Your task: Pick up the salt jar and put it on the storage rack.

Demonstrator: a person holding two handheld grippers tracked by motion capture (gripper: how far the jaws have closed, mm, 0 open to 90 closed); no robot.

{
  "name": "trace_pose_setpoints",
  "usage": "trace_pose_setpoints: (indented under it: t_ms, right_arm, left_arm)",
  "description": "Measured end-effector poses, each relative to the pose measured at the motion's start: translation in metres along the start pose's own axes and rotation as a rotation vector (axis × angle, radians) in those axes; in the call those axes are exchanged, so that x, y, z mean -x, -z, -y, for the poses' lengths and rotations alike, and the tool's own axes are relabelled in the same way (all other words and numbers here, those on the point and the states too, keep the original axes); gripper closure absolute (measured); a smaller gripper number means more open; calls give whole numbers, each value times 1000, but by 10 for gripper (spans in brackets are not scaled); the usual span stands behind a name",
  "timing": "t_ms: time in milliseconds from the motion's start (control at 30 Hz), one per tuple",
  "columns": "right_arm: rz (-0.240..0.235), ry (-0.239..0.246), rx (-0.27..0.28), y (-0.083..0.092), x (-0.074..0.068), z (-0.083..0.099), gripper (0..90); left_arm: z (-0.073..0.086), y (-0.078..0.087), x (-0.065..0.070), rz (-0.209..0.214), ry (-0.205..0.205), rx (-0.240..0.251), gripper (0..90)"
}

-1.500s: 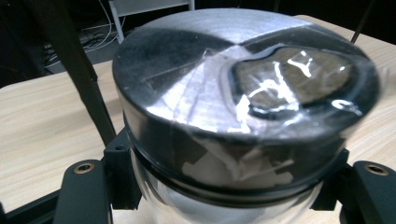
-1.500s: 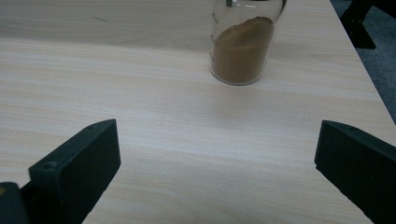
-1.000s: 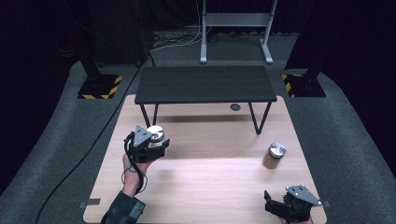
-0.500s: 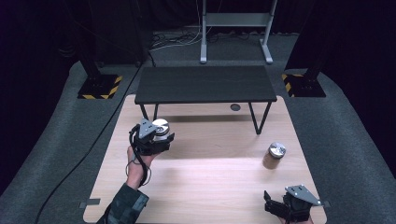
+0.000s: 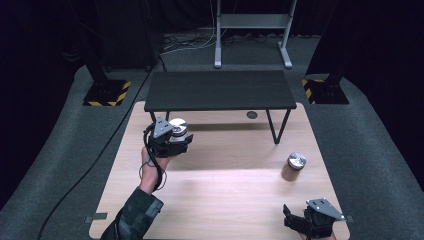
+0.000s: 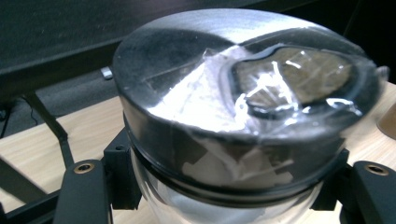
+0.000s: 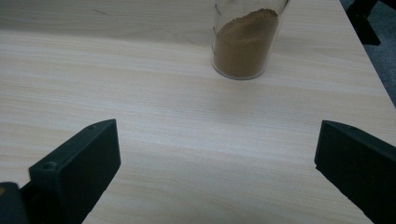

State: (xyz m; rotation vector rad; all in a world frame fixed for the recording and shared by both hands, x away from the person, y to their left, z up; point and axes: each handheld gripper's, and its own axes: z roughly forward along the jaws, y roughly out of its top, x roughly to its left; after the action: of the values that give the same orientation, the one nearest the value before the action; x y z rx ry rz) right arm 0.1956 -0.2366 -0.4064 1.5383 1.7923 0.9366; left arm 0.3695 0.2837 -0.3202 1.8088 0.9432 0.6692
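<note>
High view: my left gripper (image 5: 170,141) carries a silver-lidded jar (image 5: 178,128) above the table (image 5: 225,200).
Its jaws clamp the jar's glass body below the lid; my right gripper (image 5: 312,221) rests wide open and empty, near the brown-powder jar (image 5: 294,166).

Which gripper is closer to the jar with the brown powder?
Right. The right gripper sits open just in front of the brown powder jar; the left gripper is far across the table, holding another jar.
</note>
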Motion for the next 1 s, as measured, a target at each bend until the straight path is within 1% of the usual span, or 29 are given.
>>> trace_pose_setpoints:
  t_ms: [133,267,367,533,733,767,833,867,933,967,1000]
  right_arm:
    - [3,1,2,1,0,0,0]
    - [3,-2,0,1,1,0,0]
    - [3,-3,-1,1,1,0,0]
    - [5,-2,1,1,1,0,0]
    - [4,-1,-5,0,2,0,0]
    - [5,-1,-5,1,2,0,0]
    - [5,-3,-3,1,2,0,0]
    - [6,-2,-2,1,2,0,0]
    - [11,-3,2,1,2,1,0]
    - [10,-5,2,1,2,1,0]
    - [9,-5,0,1,2,0,0]
  left_arm:
    - [-8,-4,2,9,-15,0,308]
    - [-16,-7,1,17,-20,3,308]
    - [-22,-10,2,19,-19,5,308]
    - [-29,-13,0,34,-14,10,308]
    - [-40,-15,-1,41,-20,18,308]
    - [-43,-16,-1,42,-23,19,308]
    - [-47,-16,-1,45,-18,25,308]
    - [-51,-16,-2,50,-19,27,308]
    - [-57,-16,-1,51,-30,30,308]
    - [-57,-16,-1,51,-30,30,308]
    - [-62,-16,0,48,-34,31,308]
